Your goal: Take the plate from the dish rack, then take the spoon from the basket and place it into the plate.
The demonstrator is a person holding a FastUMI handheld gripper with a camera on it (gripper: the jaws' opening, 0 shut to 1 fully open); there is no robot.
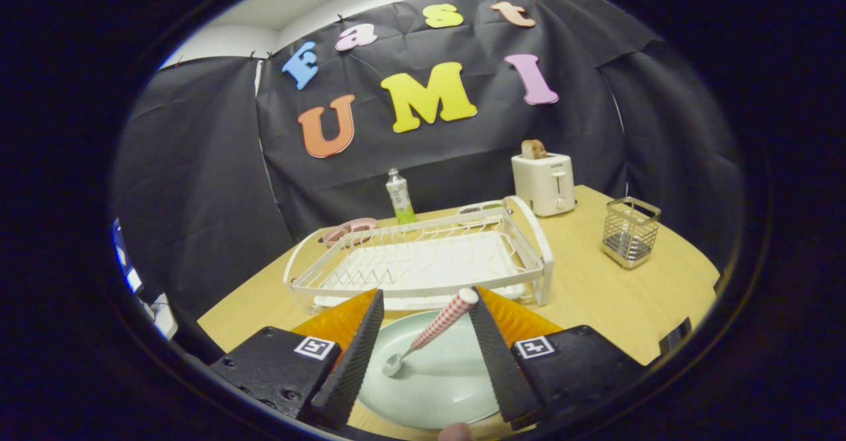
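A pale green plate (436, 381) lies flat on the wooden table (595, 295), under and between my fingers. A spoon (433, 330) with a red-and-white checked handle rests in it, bowl down on the plate and handle leaning up against the right finger. My gripper (423, 295) is open, its fingers spread wide to either side of the spoon, and nothing is pressed between them. Just beyond the fingertips stands the white wire dish rack (423, 262). Further right is the square wire basket (630, 231).
A white toaster (544, 182) with a slice of bread stands behind the rack at the table's back edge. A green-capped bottle (400, 196) and a pink bowl (350, 229) sit behind the rack on the left. The table's edge falls away on both sides.
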